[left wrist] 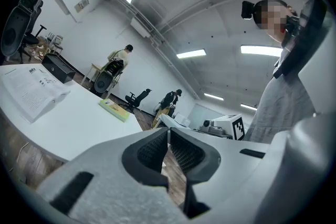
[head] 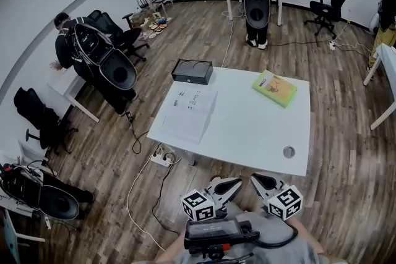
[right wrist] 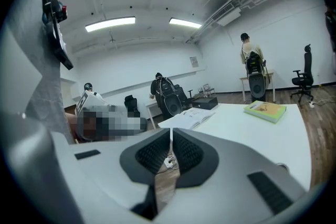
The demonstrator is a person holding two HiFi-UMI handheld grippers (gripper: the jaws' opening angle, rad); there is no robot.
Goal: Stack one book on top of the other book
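A green-and-yellow closed book (head: pixel 275 88) lies near the far right corner of the white table (head: pixel 247 133). A white book lying open (head: pixel 189 112) rests on the table's left side. Both grippers hang in front of the table's near edge, short of it. My left gripper (head: pixel 237 185) and right gripper (head: pixel 255 181) are shut with nothing between the jaws. In the left gripper view the open book (left wrist: pixel 31 93) and the green book (left wrist: pixel 114 109) lie beyond the shut left gripper (left wrist: pixel 168 131). The right gripper view shows the green book (right wrist: pixel 265 110) and the open book (right wrist: pixel 190 118) past the shut right gripper (right wrist: pixel 171 132).
A black box (head: pixel 192 71) sits at the table's far left corner, and a round cable hole (head: pixel 289 151) near its front right. A power strip (head: pixel 161 159) with cables lies on the wood floor by the table. People, office chairs and other desks stand around the room.
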